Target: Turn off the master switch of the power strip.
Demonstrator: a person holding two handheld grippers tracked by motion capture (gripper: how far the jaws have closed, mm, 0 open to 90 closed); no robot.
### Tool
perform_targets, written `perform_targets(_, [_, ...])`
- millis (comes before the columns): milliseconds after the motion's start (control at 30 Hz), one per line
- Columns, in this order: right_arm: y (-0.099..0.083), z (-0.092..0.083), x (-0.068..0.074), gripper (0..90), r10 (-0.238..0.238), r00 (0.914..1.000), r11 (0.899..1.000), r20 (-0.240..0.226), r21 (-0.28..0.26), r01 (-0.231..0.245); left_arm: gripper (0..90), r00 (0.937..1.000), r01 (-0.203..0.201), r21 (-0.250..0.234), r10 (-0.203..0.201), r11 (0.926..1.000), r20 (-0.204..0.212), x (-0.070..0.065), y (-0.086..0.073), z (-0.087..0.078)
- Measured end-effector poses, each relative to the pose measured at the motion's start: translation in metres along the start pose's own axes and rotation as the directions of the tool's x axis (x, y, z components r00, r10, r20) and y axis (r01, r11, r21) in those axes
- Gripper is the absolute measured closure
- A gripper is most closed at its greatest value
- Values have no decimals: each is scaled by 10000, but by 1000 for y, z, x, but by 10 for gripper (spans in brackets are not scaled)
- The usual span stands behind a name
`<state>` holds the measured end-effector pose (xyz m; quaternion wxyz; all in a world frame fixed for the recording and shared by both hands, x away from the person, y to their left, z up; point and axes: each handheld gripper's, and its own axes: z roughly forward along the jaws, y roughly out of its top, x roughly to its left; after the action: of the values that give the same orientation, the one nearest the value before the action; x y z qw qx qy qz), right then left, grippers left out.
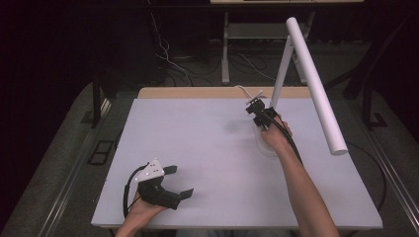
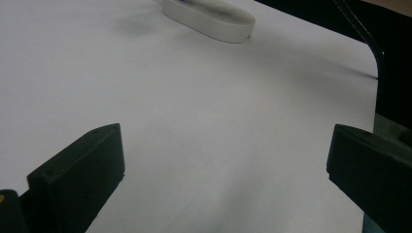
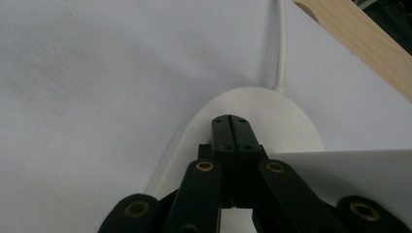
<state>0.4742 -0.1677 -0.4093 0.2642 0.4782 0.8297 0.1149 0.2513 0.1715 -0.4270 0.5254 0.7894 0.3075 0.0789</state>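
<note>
We observe a white desk lamp [image 1: 306, 74] standing at the far right of the desk [image 1: 212, 148], which carries a white cover with a wooden edge [image 1: 197, 93] showing along its far side. The lamp consists of an oval white base [image 3: 272, 116], a slim upright stem [image 1: 280, 74] and a long tubular head [image 1: 316, 84] that slants down toward the right edge of the desk. A white cord [image 3: 281, 43] leaves the far end of the base and runs toward the wooden edge.

The right hand-held gripper [image 1: 254, 109] sits over the lamp base, with the person's right forearm [image 1: 301, 192] reaching in from the bottom of the high view. In the right gripper view, its two black jaws are pressed flat together with nothing between them, and their tips lie over the top surface of the base; we cannot tell whether they touch it.

The left hand-held gripper [image 1: 180, 181] rests low over the near left part of the desk, well apart from the lamp. Its jaws are spread wide, with bare desk surface between them. In the left gripper view, the oval base [image 2: 214, 19] appears far ahead.
</note>
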Motion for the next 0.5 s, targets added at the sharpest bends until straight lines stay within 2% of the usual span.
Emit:
perform_targets(100, [0,-1,-2,896,-56,10000,9999,-27,-129,55,0,10000,51,-34,-51,10000,-5,0,0,0])
perform_targets(167, [1,-3,-6,894,99,9996,9999,-278,-43,-100,0,10000,75,-23,-75,10000,-2,0,0,0])
perform_targets(233, [-1,-3,-9,893,88,9997,9999,-246,-45,-90,0,10000,60,-17,-60,10000,19,0,1,1])
perform_targets(500, [-2,-13,-10,893,139,9996,9980,-251,-614,-154,0,10000,61,8,-61,10000,32,0,0,1])
